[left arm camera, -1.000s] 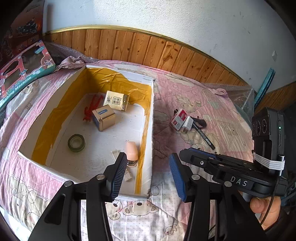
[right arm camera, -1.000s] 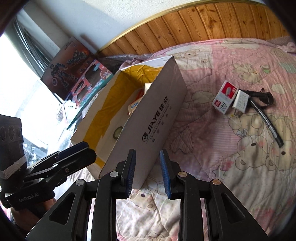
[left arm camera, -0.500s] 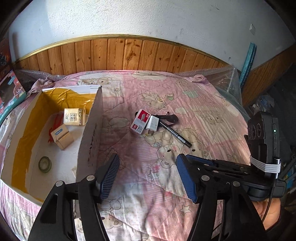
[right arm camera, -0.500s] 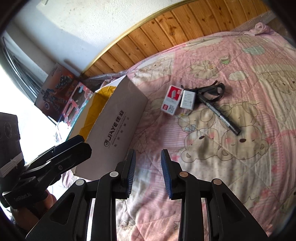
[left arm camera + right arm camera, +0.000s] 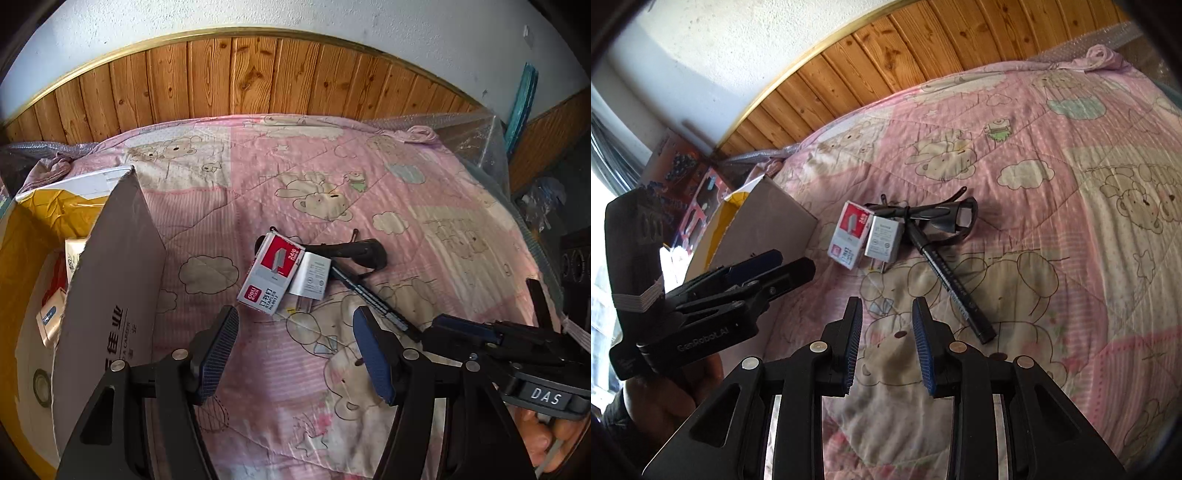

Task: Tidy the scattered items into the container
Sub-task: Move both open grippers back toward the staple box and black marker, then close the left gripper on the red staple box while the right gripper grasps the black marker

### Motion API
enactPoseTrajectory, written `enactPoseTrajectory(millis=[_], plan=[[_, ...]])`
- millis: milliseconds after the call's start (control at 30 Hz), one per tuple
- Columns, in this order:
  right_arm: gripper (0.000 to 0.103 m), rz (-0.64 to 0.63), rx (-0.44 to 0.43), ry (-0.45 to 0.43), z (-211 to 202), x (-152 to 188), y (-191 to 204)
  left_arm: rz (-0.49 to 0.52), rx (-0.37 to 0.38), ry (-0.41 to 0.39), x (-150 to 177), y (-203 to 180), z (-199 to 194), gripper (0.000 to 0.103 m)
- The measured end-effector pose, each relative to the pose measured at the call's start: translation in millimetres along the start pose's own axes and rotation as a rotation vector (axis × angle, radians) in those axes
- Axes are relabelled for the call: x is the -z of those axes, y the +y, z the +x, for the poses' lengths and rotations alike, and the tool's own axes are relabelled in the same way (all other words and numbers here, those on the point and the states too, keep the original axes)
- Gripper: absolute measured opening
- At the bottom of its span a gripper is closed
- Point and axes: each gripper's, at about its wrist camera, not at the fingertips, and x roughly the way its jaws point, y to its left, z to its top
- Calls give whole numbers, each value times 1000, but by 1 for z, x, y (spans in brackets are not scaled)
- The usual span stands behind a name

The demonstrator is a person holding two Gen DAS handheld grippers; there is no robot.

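Both grippers swung off the box [image 5: 110, 295] toward the pile on the bed: staple box [image 5: 271, 273], charger [image 5: 312, 275], pen [image 5: 373, 299]. Left gripper [image 5: 295, 350] spread wide, right gripper [image 5: 886, 343] partly open, both empty. Next: drop onto the staples.

The red-and-white staple box [image 5: 272, 277] lay flat on the quilt, touching a white charger plug [image 5: 311, 276]. Black sunglasses [image 5: 354, 251] sat just behind, a black pen [image 5: 373, 300] angled across. The cardboard box [image 5: 107, 295] stood open nearby, already holding stuff.
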Motion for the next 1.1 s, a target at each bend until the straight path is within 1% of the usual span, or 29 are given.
enactPoseTrajectory(millis=[67, 133, 200, 267, 333, 367, 433, 500, 600, 667, 733, 833, 900, 933, 967, 1000, 1033, 1067, 1100], plan=[[31, -21, 23, 18, 13, -6, -5, -10, -20, 21, -5, 5, 19, 66], [32, -38, 41, 36, 26, -10, -11, -17, -15, 45, -8, 8, 37, 66], [33, -53, 56, 56, 38, -13, -16, -15, -33, 62, -9, 11, 52, 66], [35, -71, 74, 67, 49, -15, -20, -11, -27, 76, -12, 13, 66, 66], [36, -98, 101, 68, 56, -18, -23, -11, -38, 84, -15, 17, 77, 66], [36, -108, 112, 74, 60, -19, -24, -15, -22, 84, -16, 18, 81, 69], [36, -123, 128, 82, 68, -19, -28, -33, 5, 65, -19, 21, 87, 72], [36, -148, 136, 72, 71, -19, -27, -38, 29, 47, -22, 23, 90, 76], [36, -171, 148, 63, 71, -20, -23, -67, 49, 23, -25, 31, 87, 76], [36, -166, 140, 60, 69, -21, -23, -107, 88, -6, -24, 38, 78, 76], [35, -157, 134, 61, 70, -20, -24, -125, 71, -19, -21, 44, 73, 76], [31, -155, 138, 54, 72, -19, -25, -89, 16, 35, -16, 44, 89, 76], [30, -155, 141, 45, 72, -19, -24, -79, 32, 29, -18, 42, 93, 76], [30, -157, 145, 40, 73, -18, -24, -63, 23, 29, -19, 39, 95, 76], [29, -159, 152, 36, 73, -18, -23, -38, 10, 31, -20, 36, 99, 72], [24, -160, 159, 34, 73, -18, -23, -14, 0, 39, -20, 33, 104, 65], [23, -156, 161, 32, 73, -18, -23, 8, -13, 37, -20, 29, 107, 65], [22, -147, 158, 31, 73, -19, -24, 21, -18, 29, -20, 27, 106, 52], [18, -135, 151, 31, 71, -19, -25, 24, -28, 33, -21, 26, 107, 31]])
